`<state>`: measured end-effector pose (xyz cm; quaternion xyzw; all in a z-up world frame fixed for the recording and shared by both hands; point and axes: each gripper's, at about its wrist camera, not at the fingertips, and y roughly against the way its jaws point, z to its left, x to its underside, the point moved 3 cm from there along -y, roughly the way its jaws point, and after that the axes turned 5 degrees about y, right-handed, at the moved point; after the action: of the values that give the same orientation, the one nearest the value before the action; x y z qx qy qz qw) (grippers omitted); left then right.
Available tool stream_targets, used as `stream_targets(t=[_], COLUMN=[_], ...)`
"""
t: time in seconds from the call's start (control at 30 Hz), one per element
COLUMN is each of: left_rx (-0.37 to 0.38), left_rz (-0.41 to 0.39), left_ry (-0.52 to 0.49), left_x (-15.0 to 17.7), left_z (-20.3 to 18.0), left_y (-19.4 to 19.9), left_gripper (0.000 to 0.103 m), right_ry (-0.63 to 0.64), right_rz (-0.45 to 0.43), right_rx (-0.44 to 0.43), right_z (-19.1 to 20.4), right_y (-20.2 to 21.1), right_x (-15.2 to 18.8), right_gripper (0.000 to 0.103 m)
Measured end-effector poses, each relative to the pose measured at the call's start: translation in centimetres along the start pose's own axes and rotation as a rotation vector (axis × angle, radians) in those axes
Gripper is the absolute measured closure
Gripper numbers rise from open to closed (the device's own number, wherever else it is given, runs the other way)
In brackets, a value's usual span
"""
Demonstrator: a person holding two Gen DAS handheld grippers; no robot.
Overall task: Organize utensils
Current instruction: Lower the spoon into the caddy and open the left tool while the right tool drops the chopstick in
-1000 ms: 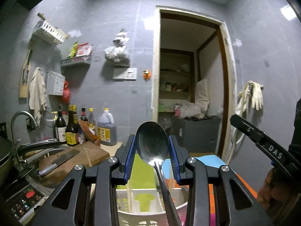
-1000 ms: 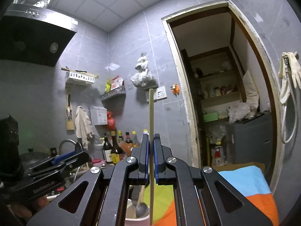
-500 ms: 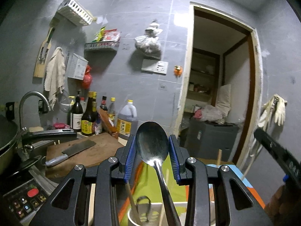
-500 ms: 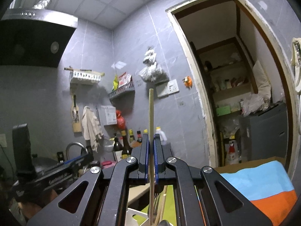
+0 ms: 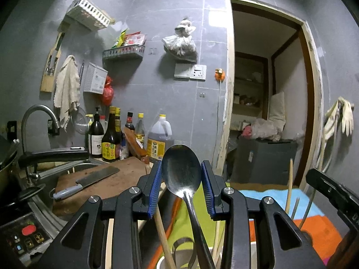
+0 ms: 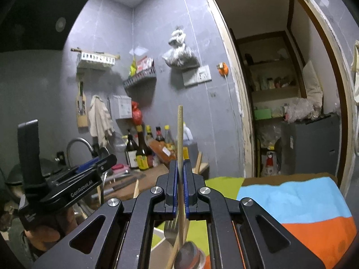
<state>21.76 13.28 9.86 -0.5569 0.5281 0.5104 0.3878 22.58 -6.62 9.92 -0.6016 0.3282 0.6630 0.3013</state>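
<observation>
Grey-tiled kitchen wall [image 5: 157,103] ahead; my left gripper [image 5: 181,177] clasps a shiny steel spoon [image 5: 181,170] bowl-up, my right gripper [image 6: 179,180] pinches a pale wooden chopstick [image 6: 180,139] upright.

At nine o'clock from the right wrist, "CenRoboLAI" reads in white along the left gripper [image 6: 102,164] body.

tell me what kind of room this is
Most likely a home kitchen: a sink faucet, a cleaver on a wooden cutting board, sauce bottles along the grey tiled wall, and a range hood overhead.
</observation>
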Motion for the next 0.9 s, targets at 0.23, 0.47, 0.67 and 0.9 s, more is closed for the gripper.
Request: stream_targets(t=[0.23,0.47,0.67,0.9], left_rx=[0.026,0.003,0.006,0.031], left_rz=[0.007,-0.002,0.028,0.056], left_ry=[0.014,-0.015,-0.039,-0.039], left_x=[1.2,2.3,3.4,4.4], left_z=[-0.2,-0.8,-1.4,-1.6], left_y=[0.1,0.2,0.0,0.1], left_gripper=[0.073,0.073,0.073,0.073], right_ry=[-0.011,-0.011,-0.003,-0.018], right_rz=[0.044,0.055,0.057,0.067], right_rx=[0.022,0.032,0.039,0.032], right_z=[-0.1,-0.4,-0.3,-0.5], right_y=[-0.5,-0.7,-0.6,-0.6], right_x=[1.2,1.8,2.2,2.4], right_gripper=[0.1,0.1,0.1,0.099])
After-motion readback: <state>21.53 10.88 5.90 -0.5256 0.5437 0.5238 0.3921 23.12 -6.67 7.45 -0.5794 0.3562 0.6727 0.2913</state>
